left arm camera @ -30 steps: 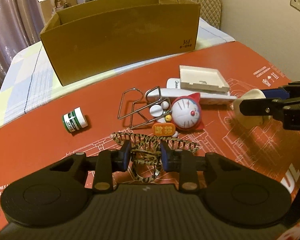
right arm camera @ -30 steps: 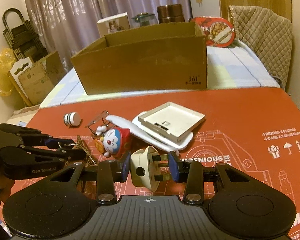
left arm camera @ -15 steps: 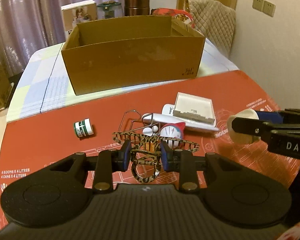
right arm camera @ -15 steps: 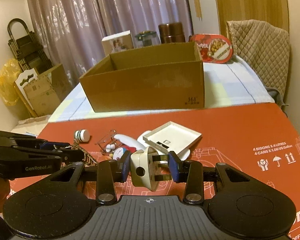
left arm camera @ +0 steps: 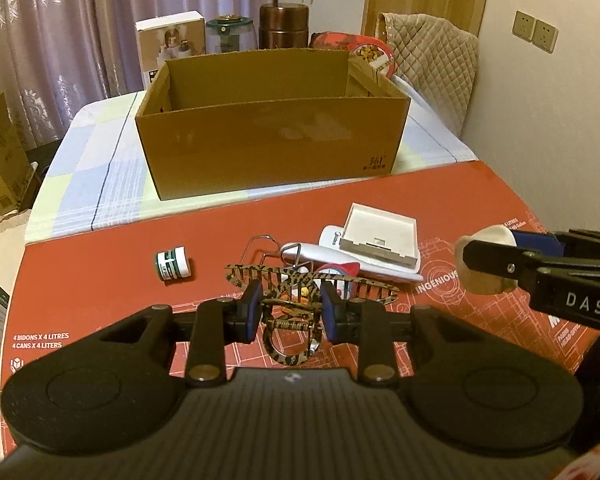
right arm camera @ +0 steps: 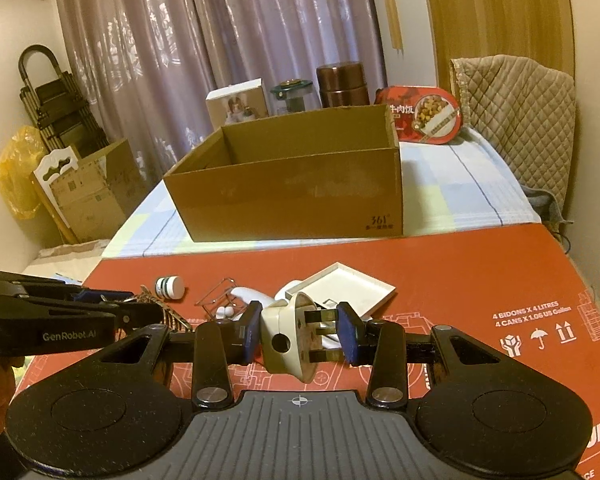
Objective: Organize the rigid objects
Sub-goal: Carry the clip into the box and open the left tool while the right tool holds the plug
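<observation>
While held, one hair claw (left arm camera: 296, 300), one plug (right arm camera: 290, 338)

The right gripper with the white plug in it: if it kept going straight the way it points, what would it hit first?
Probably the white tray lying on the red mat, directly ahead of the right gripper and its plug; depth is hard to judge.

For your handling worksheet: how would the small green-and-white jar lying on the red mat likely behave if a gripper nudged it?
The green-and-white jar lies on its side, so it would probably roll. It looks small and likely light, so a push may send it across the smooth red mat.
</observation>
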Demonstrator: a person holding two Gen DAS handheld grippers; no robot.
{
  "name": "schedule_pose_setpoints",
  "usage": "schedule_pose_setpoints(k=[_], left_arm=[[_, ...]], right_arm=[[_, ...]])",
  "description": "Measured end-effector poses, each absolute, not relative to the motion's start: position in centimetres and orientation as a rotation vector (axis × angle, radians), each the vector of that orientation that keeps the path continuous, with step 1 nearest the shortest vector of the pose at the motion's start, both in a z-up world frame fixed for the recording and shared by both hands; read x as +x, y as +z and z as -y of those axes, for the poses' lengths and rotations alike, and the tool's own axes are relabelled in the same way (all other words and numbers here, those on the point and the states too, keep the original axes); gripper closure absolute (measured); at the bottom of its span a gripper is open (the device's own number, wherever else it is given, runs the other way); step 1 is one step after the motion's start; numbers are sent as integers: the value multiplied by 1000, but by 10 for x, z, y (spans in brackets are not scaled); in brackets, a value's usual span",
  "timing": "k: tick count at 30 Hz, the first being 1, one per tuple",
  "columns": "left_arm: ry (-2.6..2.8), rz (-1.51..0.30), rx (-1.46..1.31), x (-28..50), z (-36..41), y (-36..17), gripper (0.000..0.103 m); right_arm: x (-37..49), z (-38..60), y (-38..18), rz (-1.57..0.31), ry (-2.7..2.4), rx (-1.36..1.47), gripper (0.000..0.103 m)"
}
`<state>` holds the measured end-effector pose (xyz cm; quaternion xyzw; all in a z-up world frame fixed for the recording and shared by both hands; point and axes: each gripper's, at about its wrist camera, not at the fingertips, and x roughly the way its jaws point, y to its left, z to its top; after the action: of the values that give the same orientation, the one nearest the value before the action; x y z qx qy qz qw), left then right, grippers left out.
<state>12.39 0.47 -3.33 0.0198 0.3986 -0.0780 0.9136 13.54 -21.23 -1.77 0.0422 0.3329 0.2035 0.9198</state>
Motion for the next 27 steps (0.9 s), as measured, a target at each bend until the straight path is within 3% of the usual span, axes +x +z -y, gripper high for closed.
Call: schedule_pose_setpoints(k=[27], left_arm=[[-186, -779, 37, 180, -1, 6, 77]], right_arm=[[187, 222, 12, -694, 437, 68, 66]])
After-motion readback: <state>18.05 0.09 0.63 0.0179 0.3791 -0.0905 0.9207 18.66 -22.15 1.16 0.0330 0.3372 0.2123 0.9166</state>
